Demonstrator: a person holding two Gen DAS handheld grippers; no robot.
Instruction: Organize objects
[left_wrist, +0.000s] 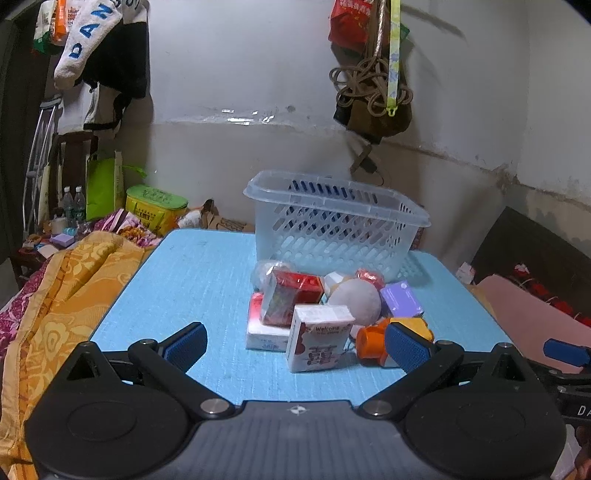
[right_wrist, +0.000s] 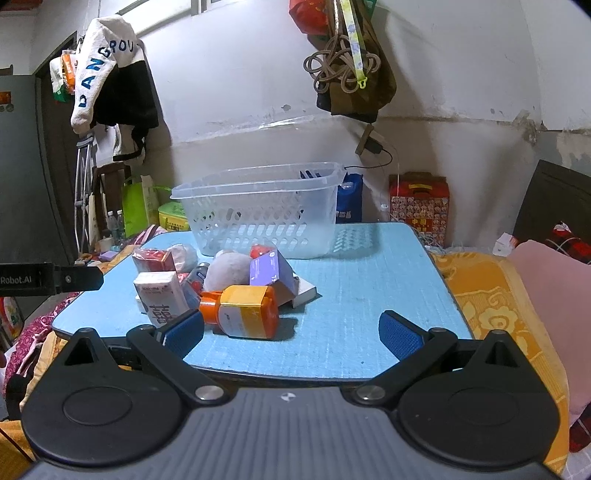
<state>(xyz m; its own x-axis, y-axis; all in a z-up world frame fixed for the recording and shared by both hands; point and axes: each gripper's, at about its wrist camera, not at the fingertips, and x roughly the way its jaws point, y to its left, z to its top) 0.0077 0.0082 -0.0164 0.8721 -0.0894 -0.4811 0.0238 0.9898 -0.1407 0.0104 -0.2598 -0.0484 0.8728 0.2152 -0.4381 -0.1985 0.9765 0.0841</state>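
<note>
Both grippers hover at the near edge of the blue table (left_wrist: 192, 280) with their jaws spread wide and nothing between them. The things to be sorted lie in one heap in the middle of the table, and the clear plastic basket (left_wrist: 332, 221) stands empty just behind the heap, touching or nearly touching it at the back. The left gripper (left_wrist: 295, 343) faces the heap almost head-on: the white carton with red print (left_wrist: 317, 339) stands upright straight ahead, between its fingers' line of reach, with the grey ball (left_wrist: 356, 301) behind it. The right gripper (right_wrist: 291, 332) sits further to the right, so the heap lies ahead and to its left; nearest to it is the orange and yellow bottle (right_wrist: 247, 312), which lies on its side with its long axis running left to right, cap pointing left, just beyond the left fingertip. By my judgement the bottle is the right gripper's easier first pick, taken across its body, while the carton suits the left.
</note>
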